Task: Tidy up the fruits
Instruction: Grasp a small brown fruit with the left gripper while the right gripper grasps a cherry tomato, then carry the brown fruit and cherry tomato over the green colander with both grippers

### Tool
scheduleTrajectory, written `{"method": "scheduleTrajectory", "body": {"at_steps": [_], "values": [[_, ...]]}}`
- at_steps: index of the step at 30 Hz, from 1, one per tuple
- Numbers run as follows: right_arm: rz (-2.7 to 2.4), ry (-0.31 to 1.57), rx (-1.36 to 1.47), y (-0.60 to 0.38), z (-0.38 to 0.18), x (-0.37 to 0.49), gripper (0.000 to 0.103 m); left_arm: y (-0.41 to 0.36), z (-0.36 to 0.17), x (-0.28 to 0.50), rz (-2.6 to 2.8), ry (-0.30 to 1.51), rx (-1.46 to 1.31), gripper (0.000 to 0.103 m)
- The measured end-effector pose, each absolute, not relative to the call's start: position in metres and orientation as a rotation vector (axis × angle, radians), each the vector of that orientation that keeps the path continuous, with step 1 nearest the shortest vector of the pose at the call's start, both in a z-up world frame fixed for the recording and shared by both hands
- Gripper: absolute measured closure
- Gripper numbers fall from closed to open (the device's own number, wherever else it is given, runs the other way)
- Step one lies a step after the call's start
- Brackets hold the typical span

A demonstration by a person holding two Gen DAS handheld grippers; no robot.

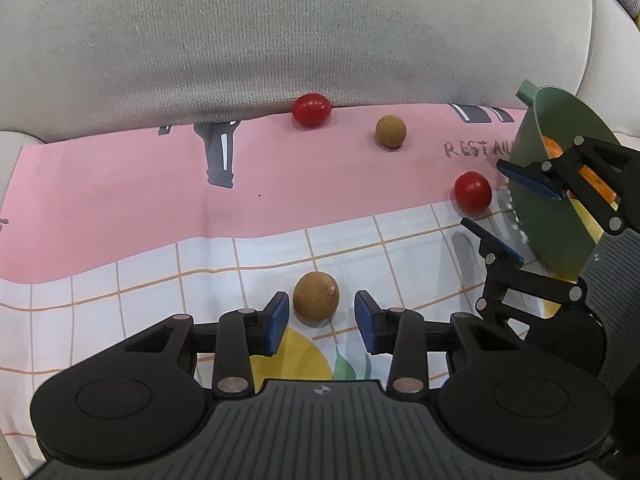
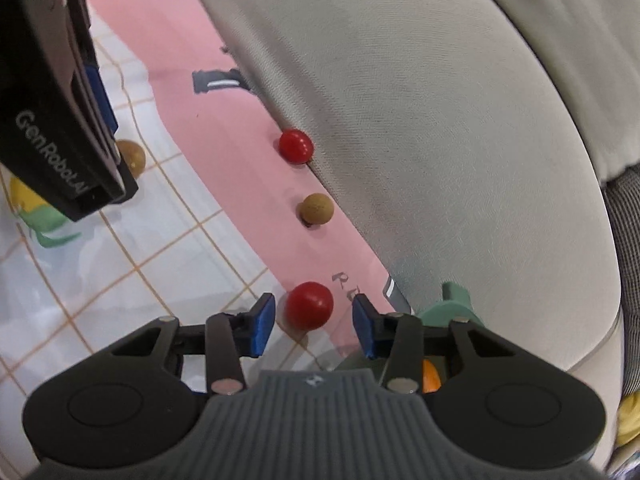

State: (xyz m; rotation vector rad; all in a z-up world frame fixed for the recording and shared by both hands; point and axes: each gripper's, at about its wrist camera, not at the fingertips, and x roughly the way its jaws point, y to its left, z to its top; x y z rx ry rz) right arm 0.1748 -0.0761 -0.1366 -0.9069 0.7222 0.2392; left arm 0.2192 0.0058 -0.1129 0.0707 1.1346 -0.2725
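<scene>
The left gripper [image 1: 320,316] sits low over the printed cloth [image 1: 120,208] that covers the sofa seat. Its jaws are wide, and a brown round fruit [image 1: 316,298] lies right between them, not yet touched. It looks lined up for a grab — the jaws only need to close.

Farther back, a red tomato [image 1: 311,109] rests against the grey sofa back [image 1: 280,32], likely because it rolled there and stopped. Just to its right is a second brown fruit [image 1: 391,131], near the cushion.

On the right, another red tomato [image 1: 472,192] lies on the cloth. The right gripper [image 2: 312,320] has its jaws wide too, and in the right wrist view this tomato [image 2: 310,305] sits between them with a gap on each side.

At the far right, a green bowl [image 1: 560,184] already holds some orange and yellow pieces — the fruits probably go there, so it stays close by. Four fruits are still outside the bowl.
</scene>
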Motion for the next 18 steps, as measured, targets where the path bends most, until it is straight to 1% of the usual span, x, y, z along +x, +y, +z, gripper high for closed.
{"method": "scheduleTrajectory", "body": {"at_steps": [3,10,13,15,18], "values": [[0.241,0.732,-0.934,-0.074,-0.143,0.181,0.070,0.006,-0.116,0.221,-0.277,1.139,0.068,0.063],[0.233,0.748,-0.952,-0.076,-0.153,0.188,0.071,0.006,-0.121,0.223,-0.293,1.131,0.061,0.065],[0.233,0.751,-0.950,-0.075,-0.156,0.190,0.077,0.004,-0.121,0.224,-0.304,1.131,0.061,0.069],[0.234,0.748,-0.957,-0.075,-0.157,0.192,0.077,0.003,-0.121,0.224,-0.312,1.131,0.060,0.072],[0.227,0.744,-0.960,-0.074,-0.156,0.188,0.078,0.003,-0.120,0.224,-0.311,1.129,0.058,0.073]]}}
